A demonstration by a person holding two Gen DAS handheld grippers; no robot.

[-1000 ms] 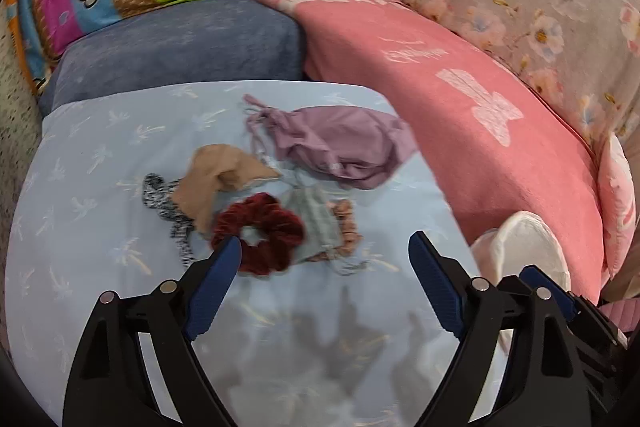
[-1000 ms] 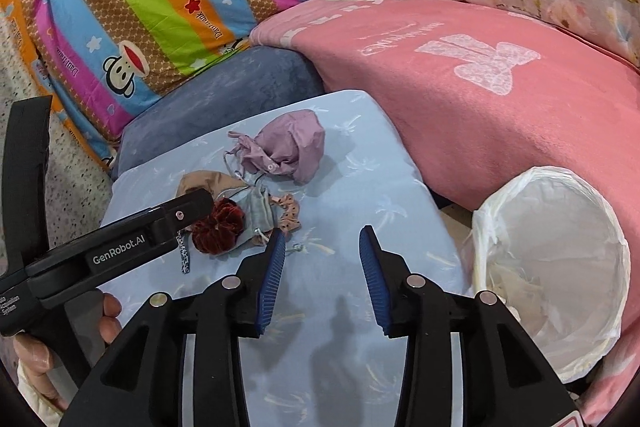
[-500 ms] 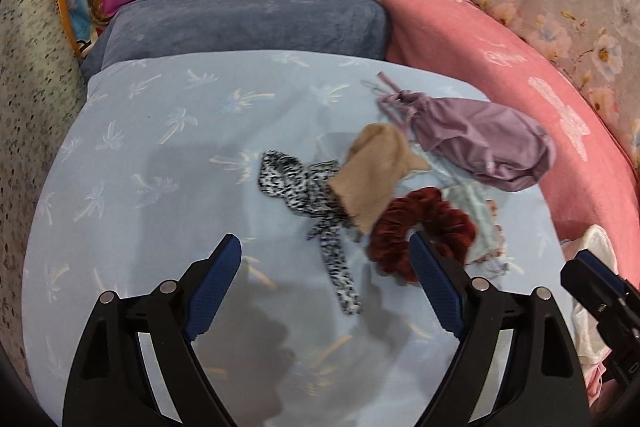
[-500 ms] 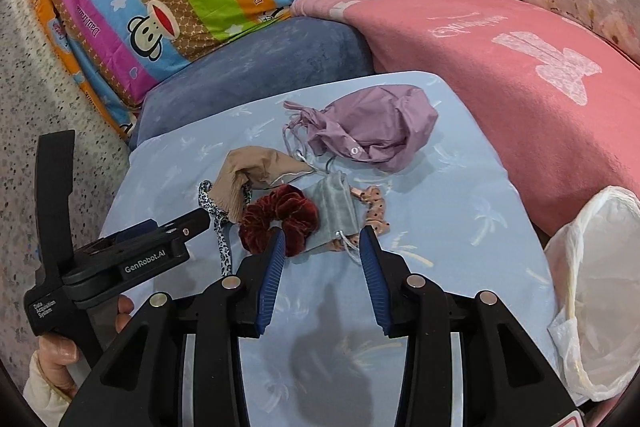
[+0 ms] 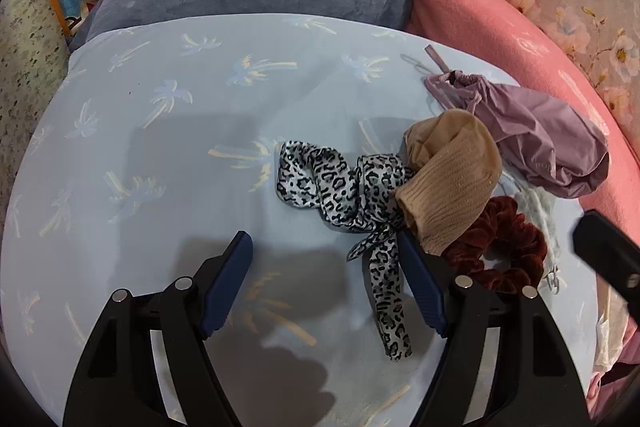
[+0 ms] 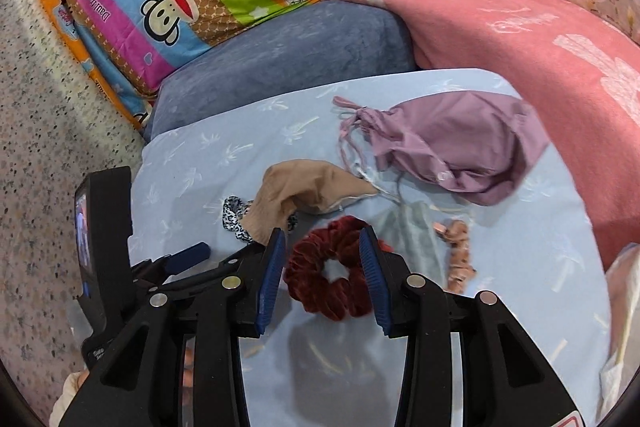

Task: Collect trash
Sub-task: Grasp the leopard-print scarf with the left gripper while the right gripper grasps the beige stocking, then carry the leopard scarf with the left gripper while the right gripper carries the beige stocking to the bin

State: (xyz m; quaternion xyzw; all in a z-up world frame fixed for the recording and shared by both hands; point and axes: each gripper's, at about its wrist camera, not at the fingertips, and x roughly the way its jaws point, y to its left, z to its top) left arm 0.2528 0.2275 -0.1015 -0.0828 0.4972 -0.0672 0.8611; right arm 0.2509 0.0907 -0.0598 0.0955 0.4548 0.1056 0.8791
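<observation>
Right wrist view puts my right gripper [image 6: 322, 267], jaws apart, astride the dark red scrunchie [image 6: 332, 275] lying on the blue sheet [image 6: 520, 267]. It looks soft, light and springy, so I'd pinch across one bunched side of the ring. My left gripper [image 5: 324, 283] also gapes, beside the leopard-print scarf [image 5: 340, 187].

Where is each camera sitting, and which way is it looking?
Left wrist: sits on the left gripper, looking down at the blue sheet and leopard ribbon; its open jaws show, plus a black piece of the other gripper at the right edge.
Right wrist: sits on the right gripper, looking down at the red scrunchie between its open jaws; the left gripper and some skin show lower left.
Both share the scrunchie, tan sock, purple pouch and blue sheet.
</observation>
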